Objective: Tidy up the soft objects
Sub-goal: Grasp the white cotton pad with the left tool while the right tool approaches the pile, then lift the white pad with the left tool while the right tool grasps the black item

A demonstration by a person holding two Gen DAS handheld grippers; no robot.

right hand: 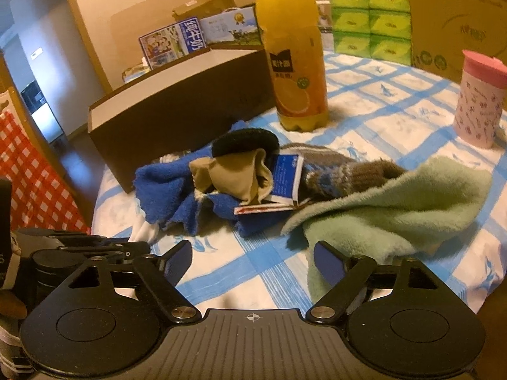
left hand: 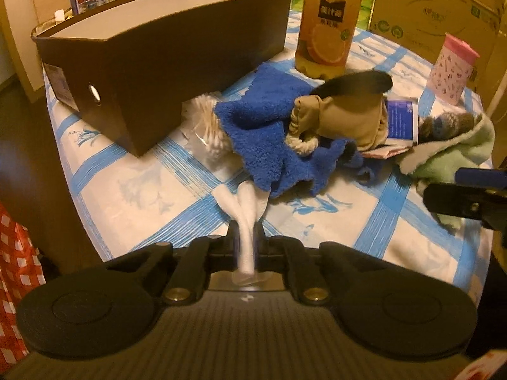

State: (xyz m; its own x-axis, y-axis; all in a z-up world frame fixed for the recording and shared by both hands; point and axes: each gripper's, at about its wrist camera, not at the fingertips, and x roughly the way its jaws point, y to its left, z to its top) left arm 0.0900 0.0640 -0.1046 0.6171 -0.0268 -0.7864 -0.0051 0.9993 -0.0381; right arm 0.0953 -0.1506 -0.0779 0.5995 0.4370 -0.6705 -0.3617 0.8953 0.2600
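Observation:
My left gripper is shut on a white sock whose far end lies under a fuzzy blue cloth. On the blue cloth lies a tan glove with a black cuff, also in the right wrist view. A knitted grey-blue sock and a pale green towel lie to the right. My right gripper is open and empty, its right finger against the green towel's near edge. A dark brown open box stands at the left.
An orange juice bottle and a pink lidded cup stand on the blue-checked tablecloth. A blue-white packet lies in the pile. Cardboard boxes and green tissue packs line the back. A red checked cloth hangs left.

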